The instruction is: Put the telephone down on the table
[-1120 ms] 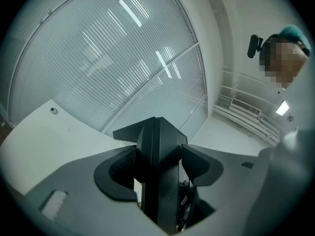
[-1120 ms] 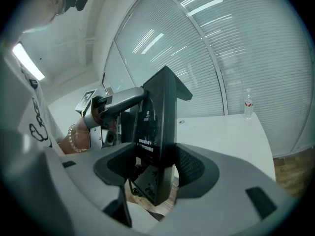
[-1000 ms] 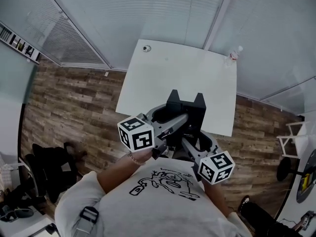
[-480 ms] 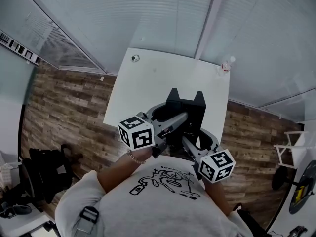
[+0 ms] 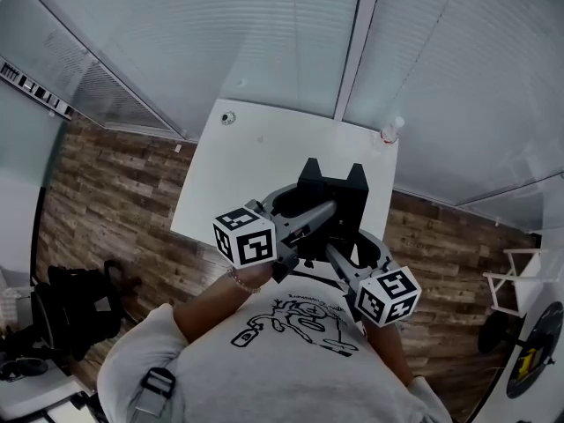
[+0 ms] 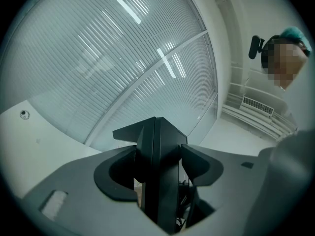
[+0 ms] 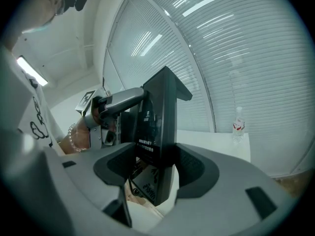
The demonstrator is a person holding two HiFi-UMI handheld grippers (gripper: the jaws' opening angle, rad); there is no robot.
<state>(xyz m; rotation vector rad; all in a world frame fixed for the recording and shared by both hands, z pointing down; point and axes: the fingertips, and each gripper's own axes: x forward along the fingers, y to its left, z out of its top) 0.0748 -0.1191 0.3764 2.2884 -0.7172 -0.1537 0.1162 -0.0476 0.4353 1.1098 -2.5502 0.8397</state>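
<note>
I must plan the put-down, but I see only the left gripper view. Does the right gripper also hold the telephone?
Observer: Yes, the right gripper is shut on the telephone too, from the opposite side.
Operator: Does anything stand on the table?
Observer: A small bottle stands at the far right corner of the table.
Operator: Where is the telephone now?
Observer: In the head view it appears over the table's near part, just in front of the person.
</note>
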